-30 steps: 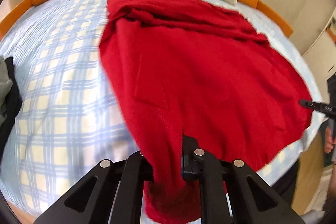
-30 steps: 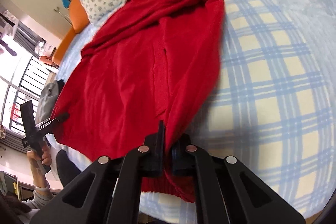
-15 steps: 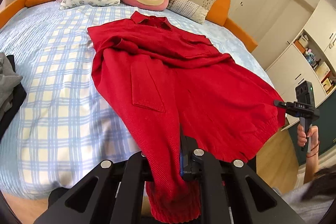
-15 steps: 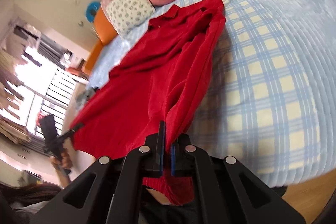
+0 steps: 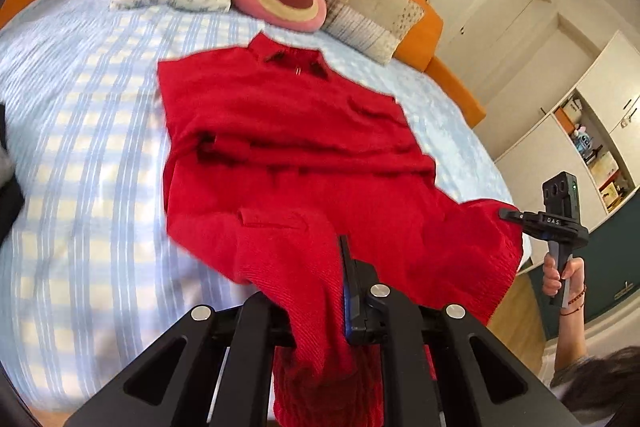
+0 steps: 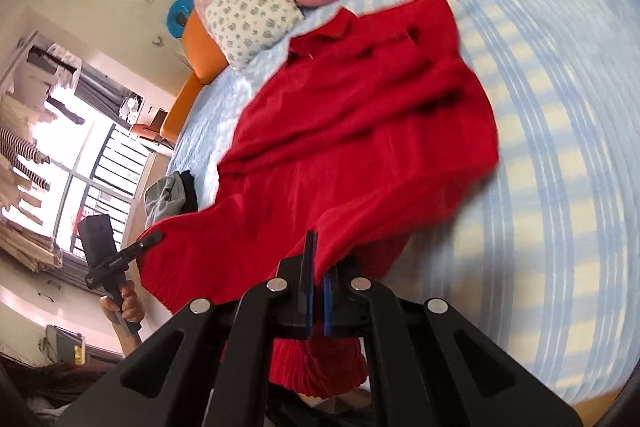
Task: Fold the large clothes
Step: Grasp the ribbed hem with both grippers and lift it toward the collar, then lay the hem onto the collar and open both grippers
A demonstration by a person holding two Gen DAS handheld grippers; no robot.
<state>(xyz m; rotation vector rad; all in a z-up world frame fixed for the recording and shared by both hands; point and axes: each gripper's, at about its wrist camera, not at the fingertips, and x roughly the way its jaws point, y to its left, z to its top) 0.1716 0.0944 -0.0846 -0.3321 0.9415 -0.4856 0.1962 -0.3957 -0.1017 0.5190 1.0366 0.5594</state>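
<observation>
Where jaws pinch red garment (image 5: 296,155), "DAS" on right gripper (image 5: 510,214).

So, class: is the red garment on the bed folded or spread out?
Mostly spread: the red garment lies open on the bed, collar far, hem lifted.

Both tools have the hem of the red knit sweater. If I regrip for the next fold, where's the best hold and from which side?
Take the red knit sweater at its two ribbed hem corners, coming from the foot of the blue checked bed. The collar lies toward the pillows, so the hem is the near free edge, thick enough to pinch.
</observation>
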